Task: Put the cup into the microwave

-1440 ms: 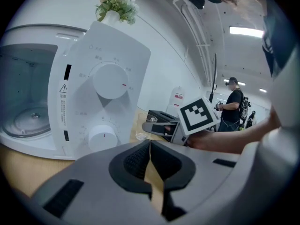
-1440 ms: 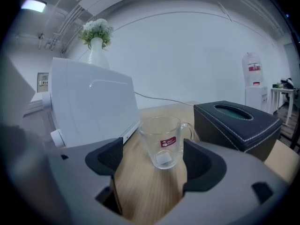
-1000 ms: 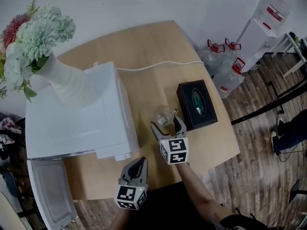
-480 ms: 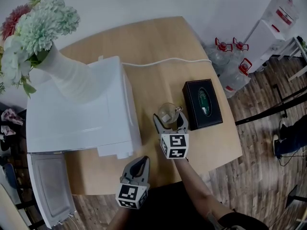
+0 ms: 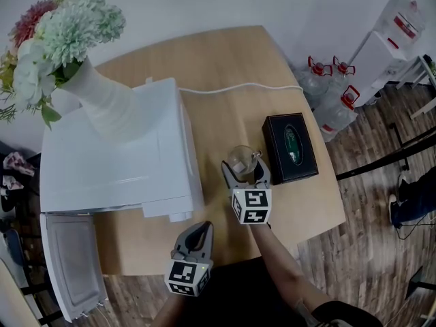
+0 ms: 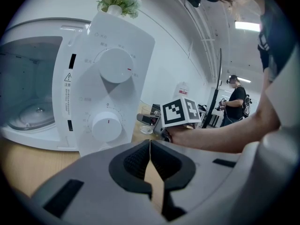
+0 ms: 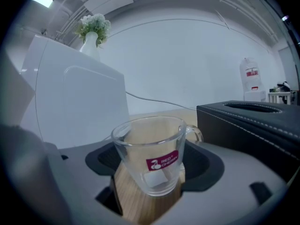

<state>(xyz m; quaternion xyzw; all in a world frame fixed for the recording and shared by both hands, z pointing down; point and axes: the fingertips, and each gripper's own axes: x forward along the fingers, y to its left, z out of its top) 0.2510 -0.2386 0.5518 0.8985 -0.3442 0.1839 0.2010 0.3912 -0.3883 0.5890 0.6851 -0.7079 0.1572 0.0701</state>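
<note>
A clear glass cup (image 5: 240,159) (image 7: 150,158) with a red label stands upright on the wooden table (image 5: 225,60), its handle turned away to the right. My right gripper (image 5: 243,171) (image 7: 152,163) is open, a jaw close on each side of the cup. I cannot see either pad pressing the glass. The white microwave (image 5: 116,162) (image 6: 112,78) stands to the left, its door (image 5: 68,264) swung open and its cavity (image 6: 33,102) with the glass turntable exposed. My left gripper (image 5: 199,229) (image 6: 150,142) is shut and empty near the front edge, facing the microwave's dials.
A black box (image 5: 291,147) (image 7: 253,125) lies just right of the cup. A white cable (image 5: 238,87) runs across the table behind it. A vase of flowers (image 5: 102,107) stands on the microwave. Water bottles (image 5: 327,94) sit on the floor to the right. A person (image 6: 236,102) stands far off.
My right gripper has slid slightly forward so its jaws reach further around the cup. The cup and my left gripper have stayed in place.
</note>
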